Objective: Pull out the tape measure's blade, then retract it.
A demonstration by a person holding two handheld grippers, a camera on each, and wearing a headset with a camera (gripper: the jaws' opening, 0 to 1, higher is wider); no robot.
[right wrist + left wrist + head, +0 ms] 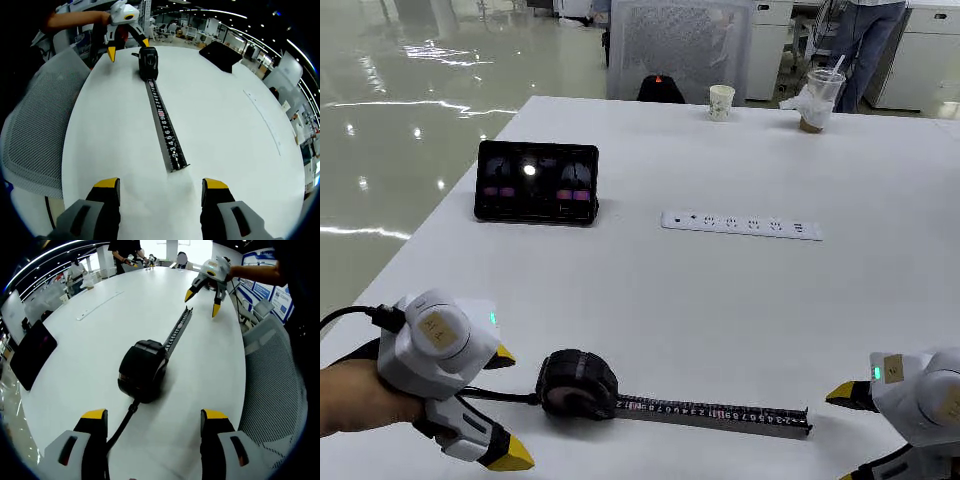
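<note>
The left gripper (510,408) is hovering nearest, over the near-left part of the white table (720,300); its jaws are standing wide apart and clamping nothing. The tape measure's black case (577,383) is lying on the table just ahead of those jaws, apart from them; a black lanyard (124,421) is trailing from the case back toward the left jaw, and whether it is touching that jaw I cannot tell. The blade (715,413) is lying flat on the table, numbers up, running from the case toward the right gripper (842,435); its end hook (179,167) is resting just ahead of the gap between the right jaws and touching neither. Those jaws are also gaping wide and carrying nothing.

Judging by this, the pulling-out half is looking done, since a good stretch of blade is sitting outside the case; the retracting is looking not yet begun, and with neither gripper gripping anything, the blade is probably staying out on its own lock or friction. Getting it back in is likely calling for one gripper steadying the case while the blade is being released or fed home.
</note>
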